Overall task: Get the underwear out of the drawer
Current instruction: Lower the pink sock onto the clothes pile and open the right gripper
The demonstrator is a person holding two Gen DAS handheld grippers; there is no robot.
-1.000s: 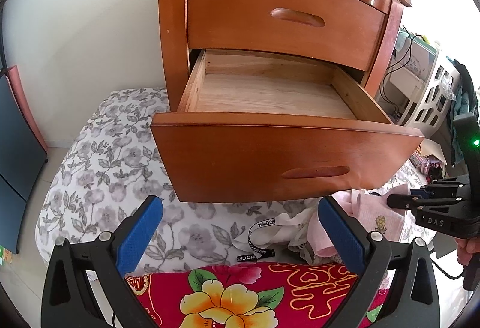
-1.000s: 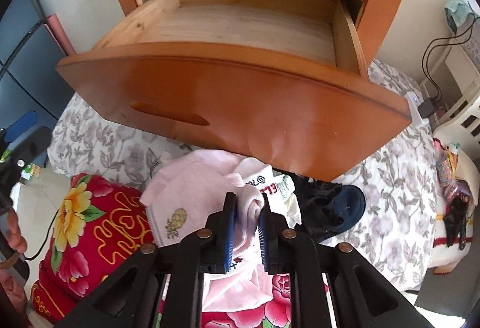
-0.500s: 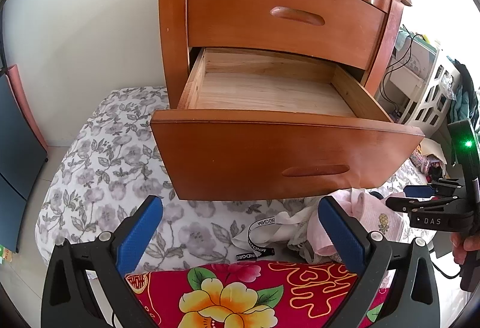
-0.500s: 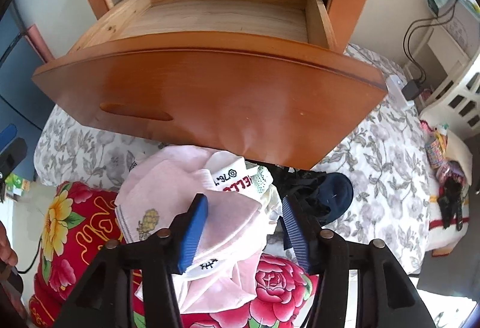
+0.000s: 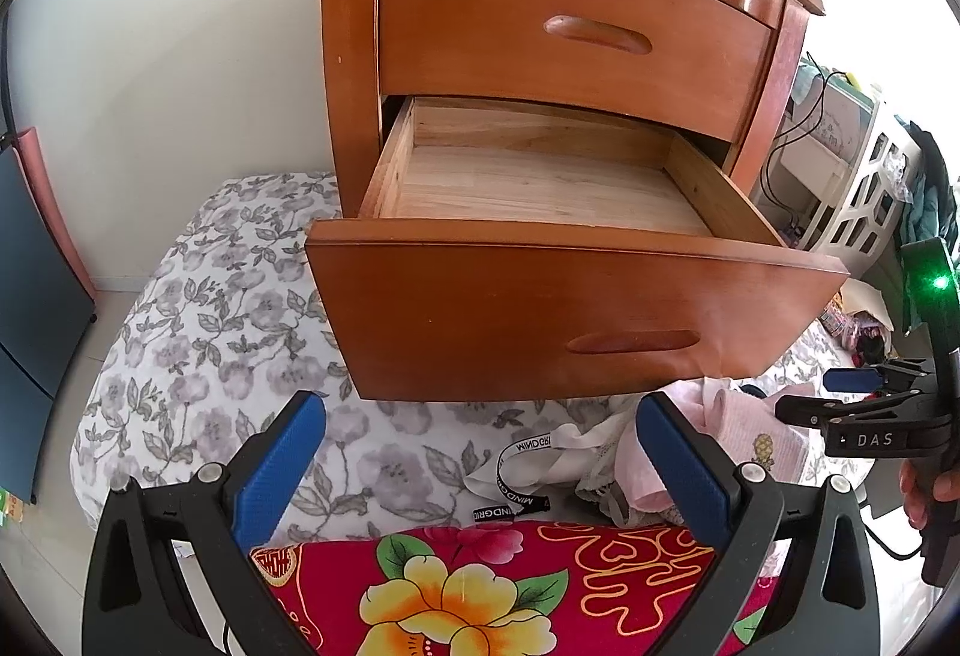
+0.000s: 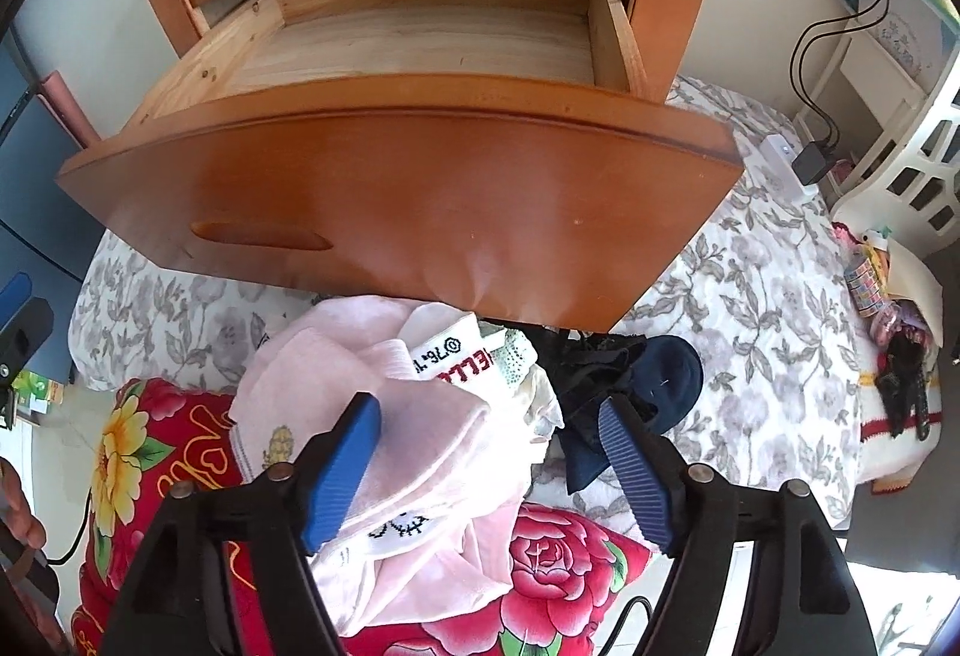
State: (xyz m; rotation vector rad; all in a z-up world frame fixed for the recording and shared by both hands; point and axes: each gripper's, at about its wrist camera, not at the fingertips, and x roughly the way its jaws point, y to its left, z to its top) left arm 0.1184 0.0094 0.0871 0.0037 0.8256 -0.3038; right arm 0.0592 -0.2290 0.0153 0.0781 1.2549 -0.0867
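1. Plainly, the drawer point(image 6: 408, 212) stands pulled out of the nightstand point(image 5: 354, 56), and its bare wooden floor shows nothing left inside in either view, so the emptying looks about finished.
2. To the left, below the drawer front, the left gripper point(image 5: 480, 464) hangs with its blue pads spread wide and nothing between them; under it lie the floral blanket point(image 5: 468, 596) and a strap with printed letters point(image 5: 522, 470).
3. Just under the drawer front, the underwear point(image 6: 384, 416) sits in a loose heap of pale pink and white pieces on the grey-flowered bedspread point(image 6: 750, 356) and the blanket.
4. Above that heap the right gripper point(image 6: 489, 467) has its jaws opening; a pink fold lies between the pads but they no longer press on it, so the piece reads as let go.
5. To the right of the pink heap, still below the drawer's corner, a dark navy piece point(image 6: 660, 380) lies crumpled on the bedspread.
6. The garments look very light, soft and limp, not fragile. They will probably sag and trail when lifted, and thin cloth may slip from a shallow pinch.
7. The best hold would likely be a bunched fold or the thicker waistband, taken deep between the pads.
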